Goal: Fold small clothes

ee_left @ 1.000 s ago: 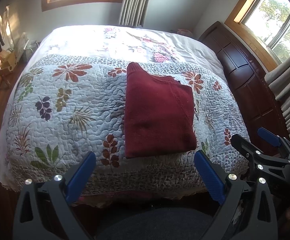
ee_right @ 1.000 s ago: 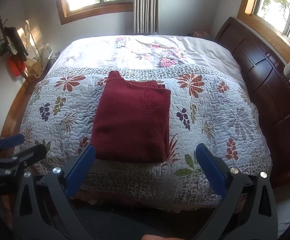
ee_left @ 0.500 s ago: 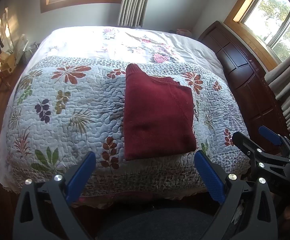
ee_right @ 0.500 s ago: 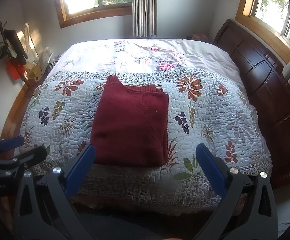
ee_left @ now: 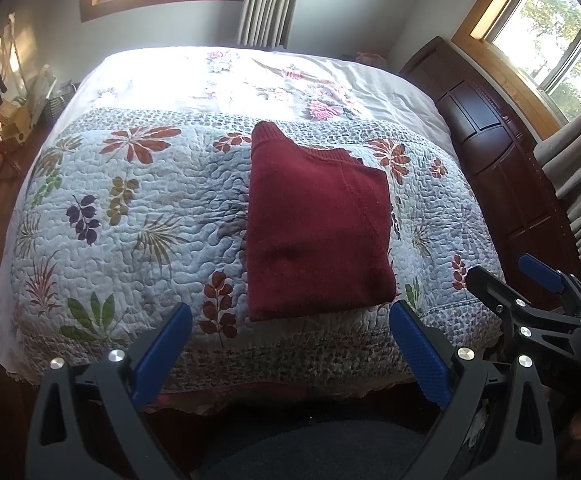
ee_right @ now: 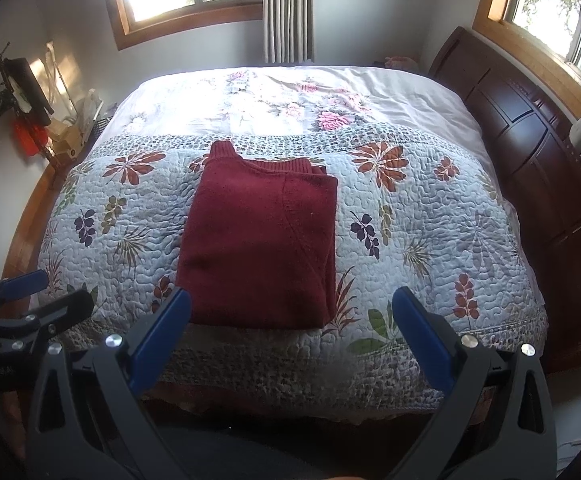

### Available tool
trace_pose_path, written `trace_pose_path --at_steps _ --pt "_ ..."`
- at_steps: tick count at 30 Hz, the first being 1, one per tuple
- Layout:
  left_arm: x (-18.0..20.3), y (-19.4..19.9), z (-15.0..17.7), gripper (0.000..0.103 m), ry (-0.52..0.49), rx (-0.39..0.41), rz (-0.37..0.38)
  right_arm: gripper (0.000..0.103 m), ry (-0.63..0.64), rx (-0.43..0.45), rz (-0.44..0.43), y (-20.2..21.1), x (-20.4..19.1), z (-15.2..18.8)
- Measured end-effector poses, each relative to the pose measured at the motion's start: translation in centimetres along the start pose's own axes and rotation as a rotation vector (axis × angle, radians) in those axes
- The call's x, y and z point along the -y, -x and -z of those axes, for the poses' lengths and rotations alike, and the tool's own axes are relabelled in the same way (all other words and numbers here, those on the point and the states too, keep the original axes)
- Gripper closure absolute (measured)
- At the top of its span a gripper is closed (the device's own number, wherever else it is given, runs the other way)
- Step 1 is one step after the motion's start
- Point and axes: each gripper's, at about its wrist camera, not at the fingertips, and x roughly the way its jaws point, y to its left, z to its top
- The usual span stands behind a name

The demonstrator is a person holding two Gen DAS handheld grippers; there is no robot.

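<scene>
A dark red sweater [ee_left: 318, 236] is seen folded into a neat rectangle and laid flat on the floral quilt [ee_left: 138, 216] of a bed, near the quilt's front edge, with its ribbed collar turned toward the far side. Both grippers are held back from the bed, clear of the fabric. The left gripper [ee_left: 290, 344] is shown with its blue-padded fingers [ee_left: 420, 354] spread wide and nothing between them; the sweater's near edge is framed above the gap, closer to the right-hand finger. The right gripper [ee_right: 290, 336] is likewise held wide and empty, and in its view the sweater's near left corner is partly covered by the left-hand finger [ee_right: 158, 340], though contact cannot be judged. A dark wooden headboard [ee_right: 530, 152] is seen along the bed's right side.
</scene>
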Motion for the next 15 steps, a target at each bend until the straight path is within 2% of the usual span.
trace_pose_path --at_steps 15 --pt "0.41 -0.02 -0.14 0.004 -0.003 0.008 -0.004 0.003 -0.002 0.002 0.004 -0.08 0.23 -0.26"
